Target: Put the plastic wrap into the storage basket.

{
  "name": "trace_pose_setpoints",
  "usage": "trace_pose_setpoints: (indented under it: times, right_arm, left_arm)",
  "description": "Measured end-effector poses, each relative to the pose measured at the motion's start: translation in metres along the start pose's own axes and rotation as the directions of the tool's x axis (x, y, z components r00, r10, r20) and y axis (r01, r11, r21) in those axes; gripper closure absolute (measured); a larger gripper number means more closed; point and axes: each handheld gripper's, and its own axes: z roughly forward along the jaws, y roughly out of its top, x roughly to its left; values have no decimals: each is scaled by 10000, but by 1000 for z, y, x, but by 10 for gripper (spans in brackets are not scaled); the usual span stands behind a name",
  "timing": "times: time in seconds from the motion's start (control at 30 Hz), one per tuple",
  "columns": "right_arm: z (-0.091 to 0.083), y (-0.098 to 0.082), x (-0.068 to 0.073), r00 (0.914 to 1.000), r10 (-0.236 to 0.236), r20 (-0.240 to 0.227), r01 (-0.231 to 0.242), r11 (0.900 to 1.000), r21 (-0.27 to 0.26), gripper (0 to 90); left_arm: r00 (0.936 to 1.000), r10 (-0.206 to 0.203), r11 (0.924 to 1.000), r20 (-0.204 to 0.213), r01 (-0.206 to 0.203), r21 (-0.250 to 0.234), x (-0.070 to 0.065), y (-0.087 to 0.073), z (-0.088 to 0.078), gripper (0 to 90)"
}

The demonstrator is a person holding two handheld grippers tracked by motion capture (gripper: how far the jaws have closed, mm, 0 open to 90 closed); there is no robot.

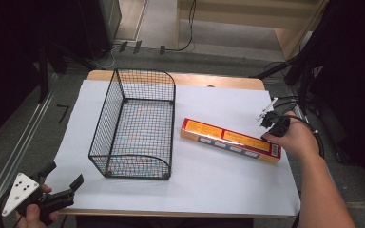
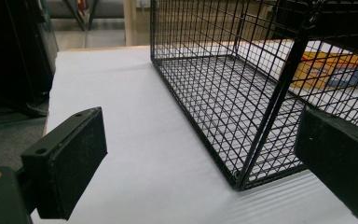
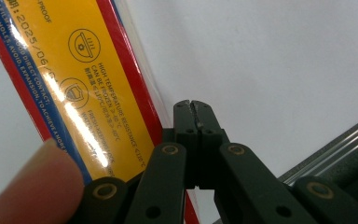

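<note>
While the left hand-held gripper [image 1: 62,183] gapes wide beside the basket [image 1: 138,126], the right hand-held gripper [image 3: 195,108] (jaws together, empty) touches the box [image 1: 230,140].

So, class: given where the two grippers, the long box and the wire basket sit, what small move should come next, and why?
Probably open the right gripper: its jaws are shut with nothing between them beside the yellow box, which lies flat on the white sheet right of the basket. The left gripper is open near the basket's corner.
</note>
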Motion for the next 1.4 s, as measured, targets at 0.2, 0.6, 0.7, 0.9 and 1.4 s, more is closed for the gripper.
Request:
trace_pose_setpoints:
  times: [0.2, 0.6, 0.7, 0.9, 1.4]
  right_arm:
    - [-2, 3, -1, 9980, 174, 613, -156, 9994, -293, 655]
    - [-22, 28, 9, 9992, -378, 123, 380, 9991, -169, 303]
    - [-16, 37, 18, 9969, -787, -19, 787, 9968, 130, 306]
    - [-10, 54, 32, 9923, -1195, -332, 1199, 9927, 107, 325]
    - [9, 71, 59, 9760, -2116, -522, 2162, 9703, 1085, 326]
  left_arm:
    - [10000, 47, 10000, 22, -47, 35, -1, 0, 1, 29]
    - [10000, 35, 10000, 44, -35, 0, 0, 0, 1, 29]
    - [10000, 9, 10000, 41, -9, 0, 0, 0, 1, 29]
    - [10000, 42, 10000, 59, -42, -9, -1, 1, 1, 29]
    - [10000, 20, 10000, 87, -20, -33, -1, 1, 0, 29]
